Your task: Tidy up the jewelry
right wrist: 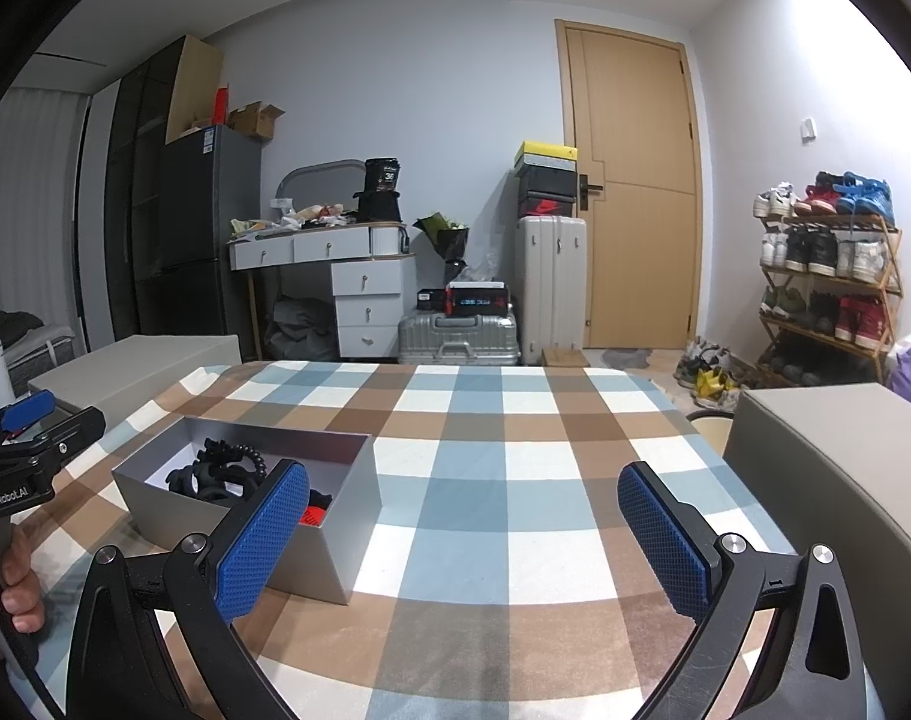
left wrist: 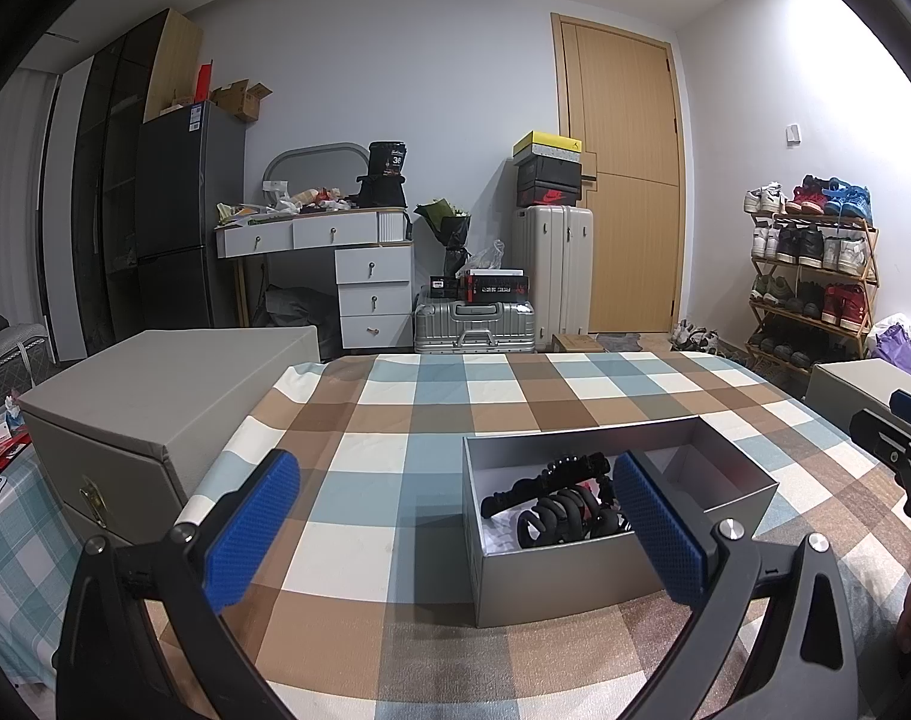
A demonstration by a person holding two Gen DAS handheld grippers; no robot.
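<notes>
An open silver box (left wrist: pixel 569 576) sits on the checked tablecloth (left wrist: pixel 395 420). It holds several black hair claws (left wrist: pixel 563 504) and a red item. The box also shows in the right wrist view (right wrist: pixel 335 546), with the black clips (right wrist: pixel 221 474) inside. My left gripper (left wrist: pixel 455 528) is open and empty, just in front of the box, its right finger over the box's near right corner. My right gripper (right wrist: pixel 464 540) is open and empty over bare cloth, to the right of the box.
A closed grey case (left wrist: pixel 149 414) with a brass latch stands at the table's left. Another grey case (right wrist: pixel 839 456) stands at the right edge. Behind the table are a desk, suitcases, a door and a shoe rack (left wrist: pixel 815 276).
</notes>
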